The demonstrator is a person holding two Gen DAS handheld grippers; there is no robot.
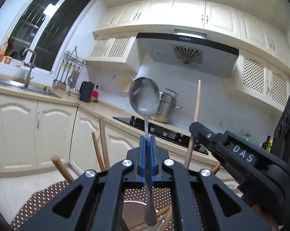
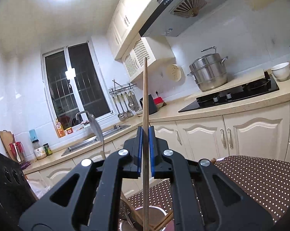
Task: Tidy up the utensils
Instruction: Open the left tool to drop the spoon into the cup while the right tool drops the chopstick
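My left gripper (image 1: 147, 137) is shut on a metal spoon (image 1: 144, 96), held upright with its bowl up and its handle end hanging over a metal cup (image 1: 133, 205) on the dotted cloth. My right gripper (image 2: 145, 130) is shut on a wooden chopstick (image 2: 145, 88), also upright, its lower end above the same cup (image 2: 154, 210). In the left wrist view the right gripper (image 1: 197, 127) is to the right with the chopstick (image 1: 197, 100). The spoon (image 2: 96, 125) shows at the left in the right wrist view. Several more chopsticks lean in the cup.
The brown dotted cloth (image 2: 260, 177) covers the table below. Wooden chair posts (image 1: 102, 140) rise in front. Beyond is the counter with a sink (image 1: 8, 83), a black hob (image 2: 239, 94), a steel steamer pot (image 2: 208, 73) and a white bowl (image 2: 280, 71).
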